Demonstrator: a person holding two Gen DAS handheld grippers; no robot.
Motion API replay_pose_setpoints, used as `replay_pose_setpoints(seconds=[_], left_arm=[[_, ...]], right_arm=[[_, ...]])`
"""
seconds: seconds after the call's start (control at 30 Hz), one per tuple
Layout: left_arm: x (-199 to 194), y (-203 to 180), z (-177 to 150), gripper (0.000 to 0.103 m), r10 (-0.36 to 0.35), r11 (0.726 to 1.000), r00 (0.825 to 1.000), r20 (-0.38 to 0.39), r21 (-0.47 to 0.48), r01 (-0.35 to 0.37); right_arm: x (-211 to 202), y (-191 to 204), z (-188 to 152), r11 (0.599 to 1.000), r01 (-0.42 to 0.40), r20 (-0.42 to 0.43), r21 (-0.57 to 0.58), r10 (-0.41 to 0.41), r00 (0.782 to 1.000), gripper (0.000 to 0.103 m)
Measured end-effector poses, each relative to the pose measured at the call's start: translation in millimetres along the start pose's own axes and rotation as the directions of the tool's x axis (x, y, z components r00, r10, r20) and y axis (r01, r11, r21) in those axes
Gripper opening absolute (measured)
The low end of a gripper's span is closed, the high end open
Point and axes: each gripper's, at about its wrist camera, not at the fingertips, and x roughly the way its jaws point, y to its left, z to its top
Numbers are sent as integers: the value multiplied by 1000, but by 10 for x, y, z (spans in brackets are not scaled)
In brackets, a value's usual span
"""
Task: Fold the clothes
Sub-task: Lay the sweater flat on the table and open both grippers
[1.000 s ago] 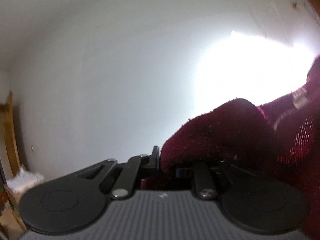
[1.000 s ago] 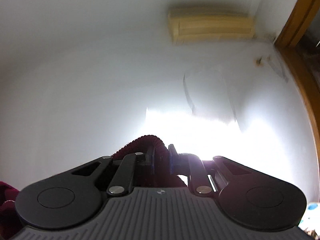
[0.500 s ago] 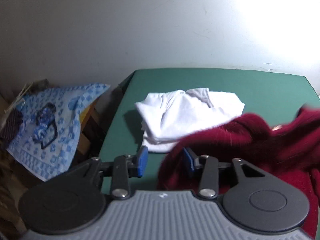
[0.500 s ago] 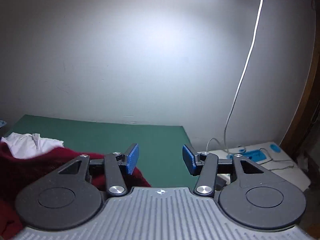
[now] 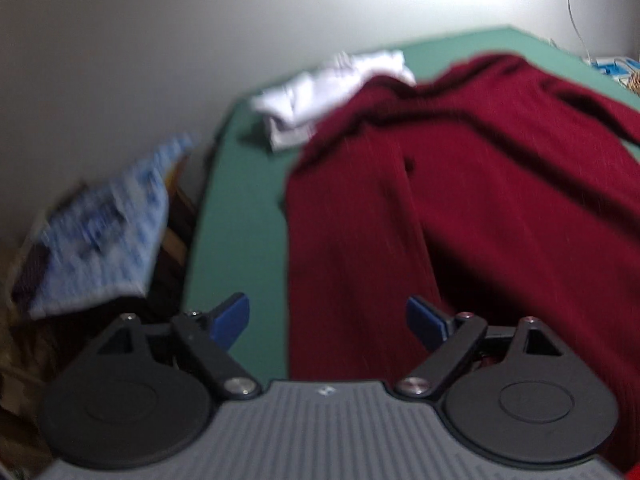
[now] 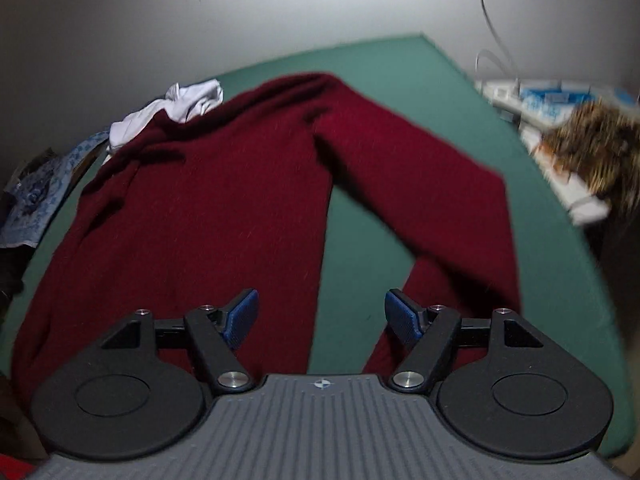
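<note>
**Operator:** Maroon knit fills the left wrist view. State its position.

**Inspector:** The maroon sweater (image 5: pixel 480 208) lies spread on the green table (image 5: pixel 236 208), body toward the camera, its far end overlapping a folded white garment (image 5: pixel 320 92) near the table's back edge. A blue patterned cloth (image 5: pixel 108 228) lies off the table to the left, over a cluttered area that is too blurred to identify.

**Operator:** Left gripper condition?

**Inspector:** The left gripper (image 5: pixel 328 316) has its jaws spread wide and opening. The sweater's left edge lies beneath the gap between the blue pads (image 5: pixel 424 320); neither pad presses on the fabric. Nothing is gripped.

**Operator:** Proceed to the right wrist view.

**Inspector:** The same sweater (image 6: pixel 192 216) lies flat on the table (image 6: pixel 560 280). One sleeve (image 6: pixel 432 200) runs out to the right, bends, and returns toward the camera, leaving a wedge of bare green between sleeve and body. The white garment (image 6: pixel 172 112) shows behind the far left shoulder, and the blue cloth (image 6: pixel 36 196) sits at the left margin. At the right, beyond the table edge, a brown furry item (image 6: pixel 600 152) rests on white and blue objects; it is too blurred to identify.

**Operator:** Right gripper condition?

**Inspector:** The right gripper (image 6: pixel 322 316) also has its jaws apart and opening. Beneath the gap lie the sweater's right edge and bare table. No pad contacts cloth; nothing is gripped.
</note>
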Motion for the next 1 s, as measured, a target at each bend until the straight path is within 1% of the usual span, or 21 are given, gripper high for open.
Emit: replay_pose_setpoints(seconds=[0.03, 0.07, 0.1, 0.17, 0.23, 0.3, 0.33, 0.37, 0.4, 0.43, 0.47, 0.5, 0.57, 0.63, 0.67, 0.7, 0.73, 0.83, 0.9, 0.93, 1.0], left_arm=[[69, 7, -52, 85, -8, 1000, 999, -33, 2, 8], [121, 22, -100, 86, -10, 1000, 998, -56, 9, 10], [164, 41, -137, 89, -15, 1000, 997, -72, 11, 15], [217, 98, -164, 100, -33, 999, 997, -65, 3, 33], [268, 153, -188, 102, -52, 999, 997, -50, -6, 52], [303, 183, -210, 97, -83, 997, 996, -32, -10, 82], [304, 189, -199, 88, -109, 994, 994, -26, -17, 109], [305, 204, -180, 76, -142, 990, 990, -23, -26, 142], [306, 220, -162, 68, -175, 984, 984, -20, -34, 174], [313, 240, -142, 53, -202, 979, 979, -18, -42, 201], [329, 266, -120, 43, -219, 975, 976, -17, -47, 218], [343, 295, -98, 39, -222, 974, 975, -13, -46, 221], [386, 357, -44, 8, -152, 988, 988, 2, -16, 152], [464, 517, 15, 8, -137, 990, 991, 0, -28, 137], [494, 612, 39, 8, -123, 992, 992, 2, -42, 123], [517, 699, 62, 4, -72, 996, 997, 7, -46, 73], [541, 787, 86, 0, -22, 998, 1000, 11, -50, 22], [541, 1130, 139, 0, 82, 992, 996, 32, -98, -78], [512, 1398, 178, 0, 149, 979, 988, 32, -144, -143], [476, 1497, 186, 0, 154, 977, 987, 35, -157, -147], [332, 1588, 168, 3, 73, 987, 996, 54, -150, -65]], right_arm=[[74, -5, -65, 999, -19, -37, 44, 21, 999, 72], [139, -3, -128, 996, -34, -69, 82, 40, 997, 72], [137, 60, -174, 997, -35, -71, 72, 40, 997, 72], [133, 186, -270, 998, -32, -76, 50, 36, 996, 72], [129, 307, -387, 1000, 4, -84, 19, -2, 996, 72], [114, 404, -532, 1000, 14, -86, 12, -13, 996, 69], [108, 444, -571, 1000, 18, -83, 15, -16, 996, 68], [85, 483, -643, 999, 32, -70, 16, -30, 997, 66], [66, 521, -705, 999, 53, -51, 8, -52, 997, 63], [65, 562, -739, 997, 74, -41, -1, -74, 996, 61], [64, 605, -773, 995, 96, -31, -10, -96, 995, 57], [70, 651, -802, 992, 123, -21, -20, -123, 992, 55], [73, 712, -852, 985, 170, -9, -39, -170, 985, 55], [87, 758, -899, 978, 204, 5, -48, -204, 979, 58], [93, 780, -923, 977, 207, 14, -57, -207, 978, 66], [99, 791, -949, 977, 205, 21, -65, -204, 979, 74], [104, 801, -974, 976, 203, 28, -73, -202, 979, 77], [123, 863, -1022, 970, 221, 37, -97, -219, 975, 84], [121, 880, -1033, 972, 220, 44, -85, -217, 975, 89], [110, 866, -1045, 974, 216, 56, -69, -212, 976, 90], [83, 822, -1071, 979, 204, 91, -8, -203, 975, 91]])
